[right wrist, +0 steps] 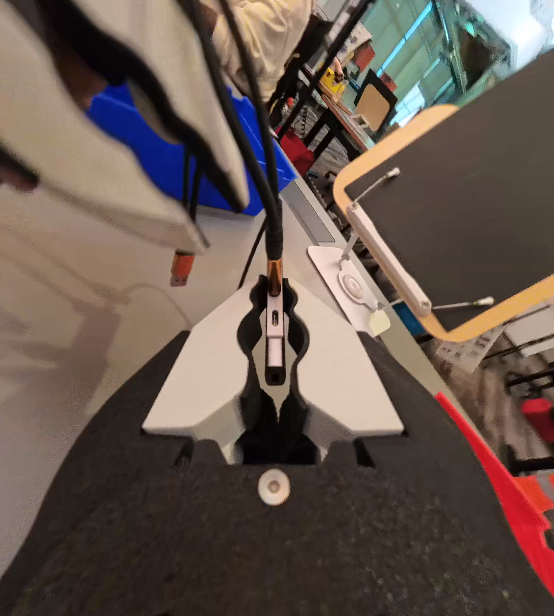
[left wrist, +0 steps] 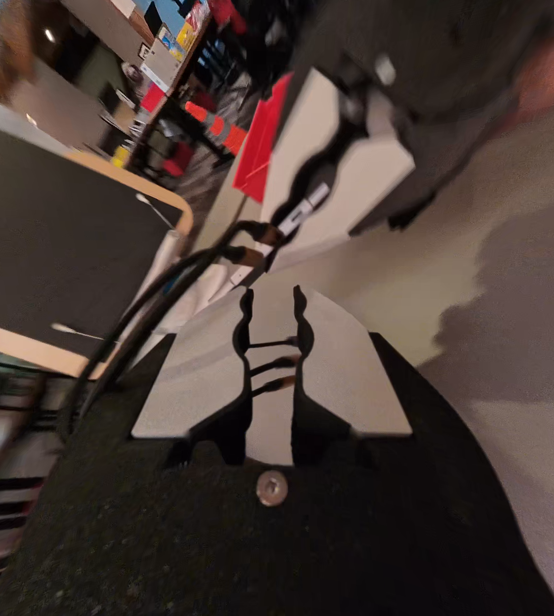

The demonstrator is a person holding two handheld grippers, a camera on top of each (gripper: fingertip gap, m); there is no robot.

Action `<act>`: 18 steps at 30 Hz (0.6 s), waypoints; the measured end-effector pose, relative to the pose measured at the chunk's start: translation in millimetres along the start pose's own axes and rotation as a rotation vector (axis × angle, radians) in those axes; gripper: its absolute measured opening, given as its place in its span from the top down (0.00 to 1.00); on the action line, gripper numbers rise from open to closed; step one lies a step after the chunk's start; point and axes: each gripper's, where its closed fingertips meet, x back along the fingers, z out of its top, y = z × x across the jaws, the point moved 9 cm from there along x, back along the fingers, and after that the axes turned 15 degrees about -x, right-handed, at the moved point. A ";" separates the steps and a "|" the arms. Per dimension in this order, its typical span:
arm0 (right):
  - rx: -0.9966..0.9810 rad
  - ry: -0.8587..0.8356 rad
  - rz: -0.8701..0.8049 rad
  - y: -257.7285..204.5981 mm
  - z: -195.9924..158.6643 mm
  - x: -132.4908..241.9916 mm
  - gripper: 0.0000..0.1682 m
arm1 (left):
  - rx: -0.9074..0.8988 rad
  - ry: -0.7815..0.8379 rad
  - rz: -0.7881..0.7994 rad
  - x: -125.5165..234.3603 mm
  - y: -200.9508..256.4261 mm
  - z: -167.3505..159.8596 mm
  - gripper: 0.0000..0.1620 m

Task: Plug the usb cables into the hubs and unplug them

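In the right wrist view, the right gripper (right wrist: 274, 328) has smooth matt white plastic fingers on a rough, grainy black body, clamping a brushed-metal adapter (right wrist: 275, 333). Its cable (right wrist: 262, 186) is matt black rubber (copper-glossy collar). At right, the board (right wrist: 488, 186) has a pale wood rim.

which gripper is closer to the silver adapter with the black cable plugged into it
Right. The right gripper is clamped on the silver adapter itself, cable rising from its tip. The left gripper stands apart and open, the adapter ahead of its fingertips.

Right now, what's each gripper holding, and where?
Right gripper clamps the silver adapter along its body, cable plugged into its far end. Left gripper holds nothing, jaws apart.
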 end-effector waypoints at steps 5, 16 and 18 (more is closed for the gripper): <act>0.115 0.037 0.003 -23.0 -5.7 1.8 0.96 | 0.434 0.111 -0.022 5.2 5.4 -21.9 0.85; 0.213 -0.009 -0.024 -42.9 -7.3 -5.9 0.96 | 0.568 0.290 0.129 6.4 29.6 -35.4 0.93; 0.211 -0.003 -0.022 -43.0 -8.8 -5.2 0.96 | 0.582 0.308 0.132 5.0 31.0 -36.0 0.93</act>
